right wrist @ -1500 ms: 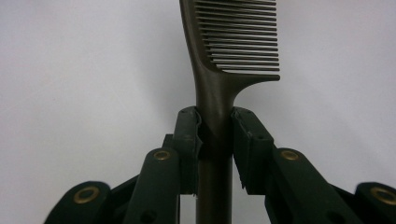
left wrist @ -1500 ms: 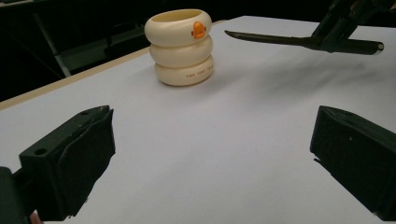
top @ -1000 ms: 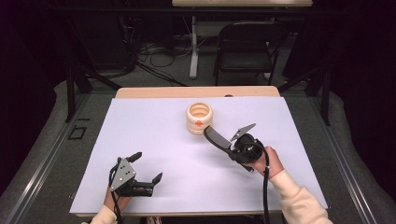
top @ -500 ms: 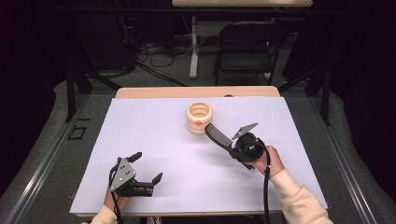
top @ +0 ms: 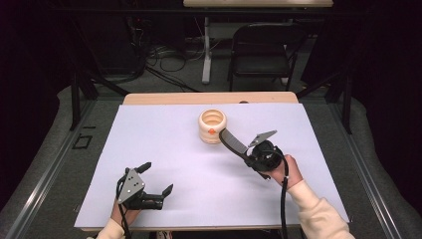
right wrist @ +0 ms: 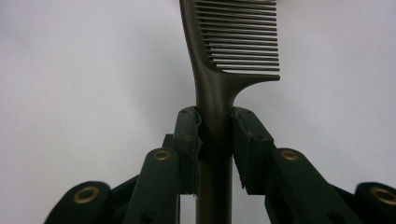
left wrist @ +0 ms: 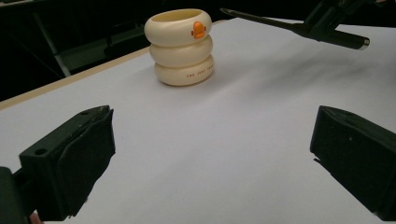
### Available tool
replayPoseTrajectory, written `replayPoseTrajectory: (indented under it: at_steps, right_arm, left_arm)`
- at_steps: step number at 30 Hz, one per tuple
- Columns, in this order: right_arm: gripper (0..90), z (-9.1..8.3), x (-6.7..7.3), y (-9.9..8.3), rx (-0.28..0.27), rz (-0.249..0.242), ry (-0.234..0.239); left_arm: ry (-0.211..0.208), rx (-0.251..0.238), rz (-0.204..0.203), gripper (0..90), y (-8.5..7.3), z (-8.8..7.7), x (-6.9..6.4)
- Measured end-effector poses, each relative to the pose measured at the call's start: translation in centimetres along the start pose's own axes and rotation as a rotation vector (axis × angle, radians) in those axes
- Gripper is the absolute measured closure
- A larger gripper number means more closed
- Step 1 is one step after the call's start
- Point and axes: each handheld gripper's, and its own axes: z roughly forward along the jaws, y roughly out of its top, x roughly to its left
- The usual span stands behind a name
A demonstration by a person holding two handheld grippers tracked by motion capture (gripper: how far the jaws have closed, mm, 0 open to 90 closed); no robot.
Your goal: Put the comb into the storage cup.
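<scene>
Comb [right wrist: 219,84] handle sits clamped in the right gripper [right wrist: 215,135] fingers – its toothed end hangs low over the bench [top: 164,149], just at 4 o'clock of the cream ringed holder [top: 212,126]. Left gripper [top: 154,180] fingers spread wide, empty.

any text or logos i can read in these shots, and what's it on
Small dark print on the bottom ring of the cream holder: looks like "THE", the rest too blurred to read.
Orange duck-like mark on its top ring: a sign, no words.
Comb in the right gripper: no text.
White table cover: no text.
</scene>
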Motion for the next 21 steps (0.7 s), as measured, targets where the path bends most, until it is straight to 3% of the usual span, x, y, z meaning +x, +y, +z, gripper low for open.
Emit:
replayPoseTrajectory:
  at_steps: [21]
  right_arm:
    - [72.3, 0.17, -0.2, 0.18, -0.053, 0.016, -0.021]
  left_arm:
    - [-0.001, 0.002, 0.002, 0.0, -0.01, 0.0, 0.03]
